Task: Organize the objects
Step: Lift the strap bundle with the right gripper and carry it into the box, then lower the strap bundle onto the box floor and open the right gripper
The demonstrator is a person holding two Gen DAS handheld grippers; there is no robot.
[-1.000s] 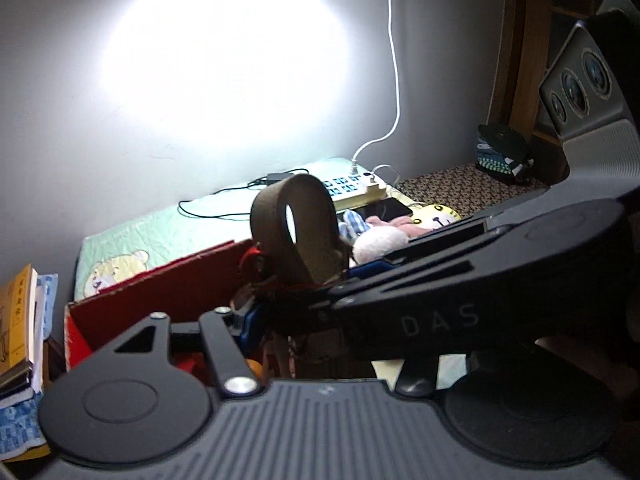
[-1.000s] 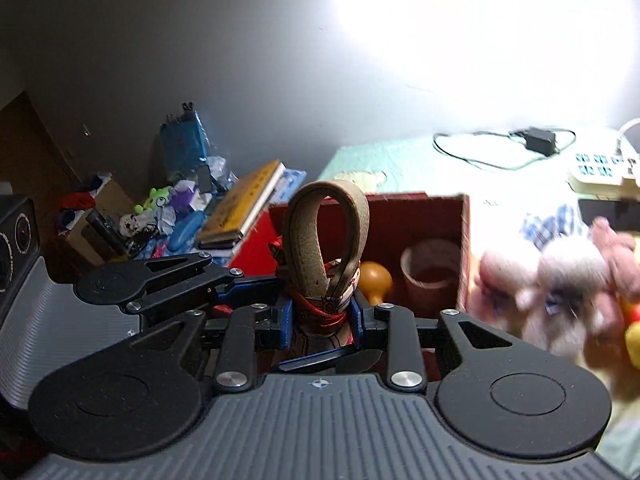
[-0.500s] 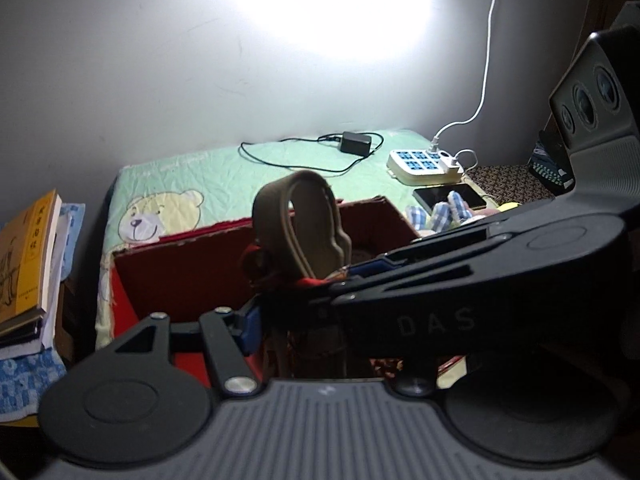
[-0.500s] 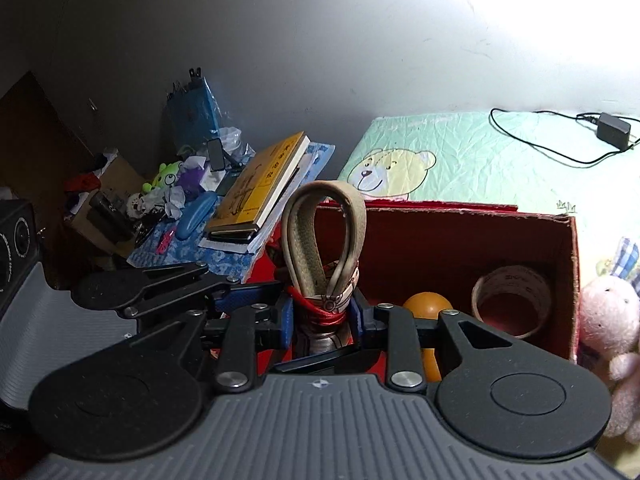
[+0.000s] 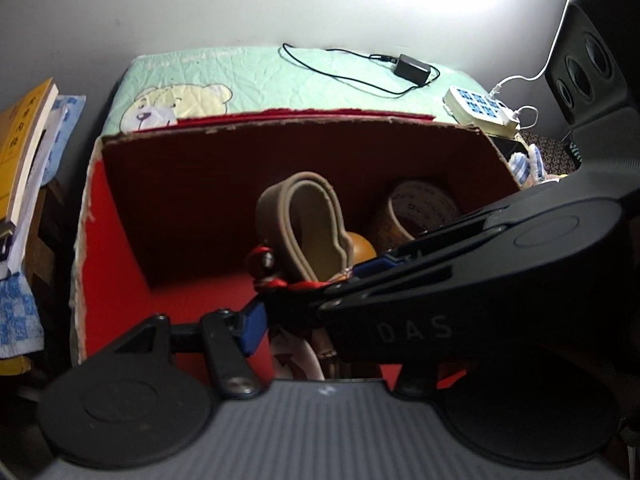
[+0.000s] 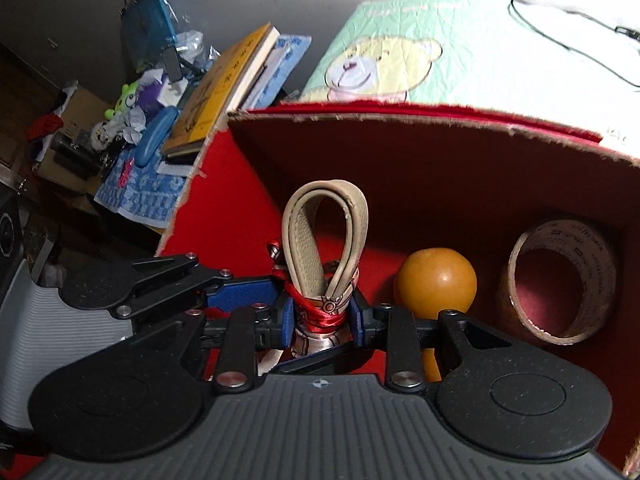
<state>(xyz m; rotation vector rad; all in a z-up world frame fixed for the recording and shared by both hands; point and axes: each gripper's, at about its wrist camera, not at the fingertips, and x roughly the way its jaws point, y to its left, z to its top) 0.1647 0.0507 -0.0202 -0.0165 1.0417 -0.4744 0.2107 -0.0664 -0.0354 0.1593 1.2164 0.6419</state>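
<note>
In the box (image 6: 420, 128) we see a ball (image 6: 435, 278) with a tape roll (image 6: 560, 284) at its 3 o'clock. Books (image 6: 224, 88) lie at the box's 9 o'clock.

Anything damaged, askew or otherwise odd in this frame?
The red box has a ragged, torn top edge, with brown cardboard showing along the rim. Both the left gripper and the right gripper clamp the same red-corded strap bundle over it. Nothing looks spilled.

A plain pale wall (image 5: 200, 4) rises behind, lit by a bright glare at its upper right. Against it lies a mint-green bear-print quilt (image 5: 248, 76), with a cluttered side table (image 6: 136, 192) past its left edge.
</note>
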